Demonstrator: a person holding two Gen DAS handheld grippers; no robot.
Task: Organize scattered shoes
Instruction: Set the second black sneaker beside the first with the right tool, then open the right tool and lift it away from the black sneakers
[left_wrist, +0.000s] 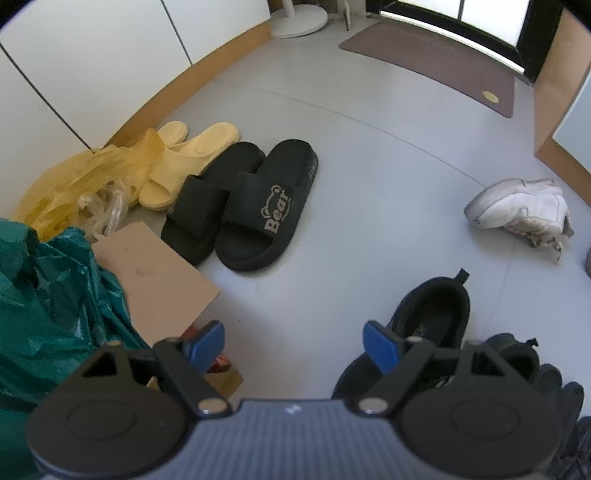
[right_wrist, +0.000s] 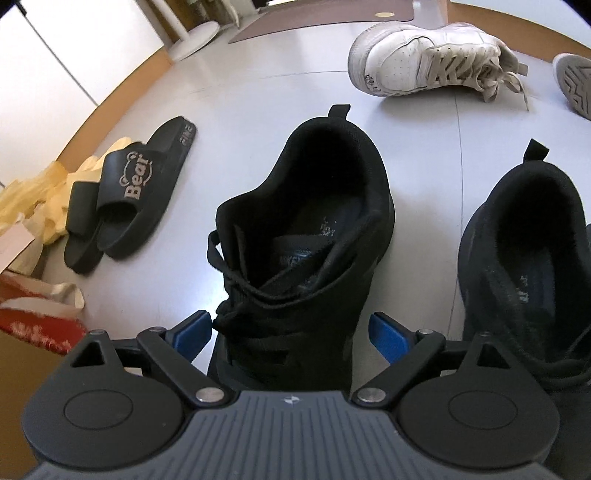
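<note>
A black lace-up sneaker (right_wrist: 303, 229) stands upright on the grey floor, its laced front between the blue fingertips of my right gripper (right_wrist: 291, 332). The jaws are open, with a small gap on each side of the shoe. Its partner, a second black sneaker (right_wrist: 524, 258), stands just to the right. A white sneaker (right_wrist: 417, 62) lies on its side farther off. My left gripper (left_wrist: 293, 347) is open over bare floor, holding nothing, with the black sneaker (left_wrist: 432, 317) behind its right finger. Black "Bear" slides (left_wrist: 251, 199) and yellow slippers (left_wrist: 188, 158) sit paired by the wall.
A teal plastic bag (left_wrist: 55, 295), a cardboard sheet (left_wrist: 155, 273) and a yellow plastic bag (left_wrist: 74, 184) crowd the left. A brown doormat (left_wrist: 436, 62) lies by the door, a white stand base (left_wrist: 299, 22) beside it. A grey shoe sole (right_wrist: 576, 85) shows at far right.
</note>
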